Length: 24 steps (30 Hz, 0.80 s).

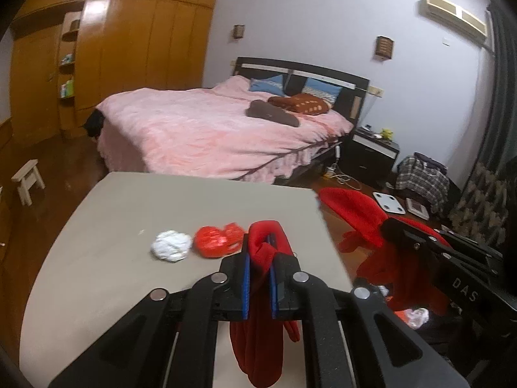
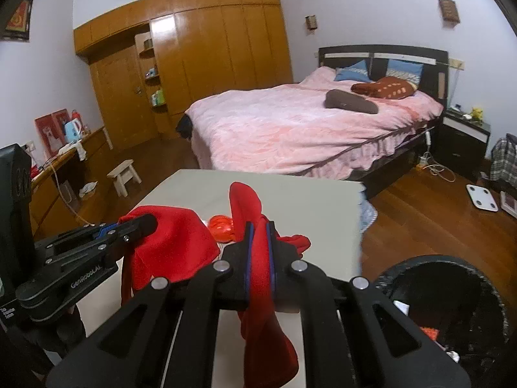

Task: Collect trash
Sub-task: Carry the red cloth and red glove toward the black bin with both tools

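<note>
A red cloth hangs between both grippers above the beige table. My left gripper is shut on one end of the cloth; it also shows in the right wrist view. My right gripper is shut on the other end; it also shows in the left wrist view. A crumpled white paper ball and a crumpled red plastic wrapper lie on the table ahead of the left gripper. The wrapper is partly hidden by the cloth in the right wrist view.
A black trash bin with some scraps inside stands on the floor right of the table. A pink bed is beyond the table. A small white stool, a wooden wardrobe, and a scale are around.
</note>
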Tool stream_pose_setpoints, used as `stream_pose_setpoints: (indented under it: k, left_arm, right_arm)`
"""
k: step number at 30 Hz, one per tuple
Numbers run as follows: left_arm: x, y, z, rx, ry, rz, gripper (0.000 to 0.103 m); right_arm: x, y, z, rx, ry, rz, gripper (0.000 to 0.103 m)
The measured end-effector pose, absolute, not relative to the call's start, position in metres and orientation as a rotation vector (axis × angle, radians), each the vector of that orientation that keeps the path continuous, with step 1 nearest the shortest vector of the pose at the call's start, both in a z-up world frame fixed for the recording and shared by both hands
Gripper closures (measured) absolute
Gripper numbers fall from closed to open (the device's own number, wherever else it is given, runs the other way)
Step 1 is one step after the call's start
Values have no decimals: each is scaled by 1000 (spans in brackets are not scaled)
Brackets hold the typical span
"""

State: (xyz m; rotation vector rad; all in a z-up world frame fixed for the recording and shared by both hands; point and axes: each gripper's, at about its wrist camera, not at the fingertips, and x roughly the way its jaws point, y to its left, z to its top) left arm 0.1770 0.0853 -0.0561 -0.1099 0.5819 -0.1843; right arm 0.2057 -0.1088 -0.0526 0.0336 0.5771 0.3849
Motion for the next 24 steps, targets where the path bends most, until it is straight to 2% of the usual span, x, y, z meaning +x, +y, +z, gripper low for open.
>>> stream_pose_setpoints:
  k: [24]
  left_arm:
    - [172,-41,-51,-48,577,-418,94]
  right_arm:
    - [170,-216,-50,75,552,189,96]
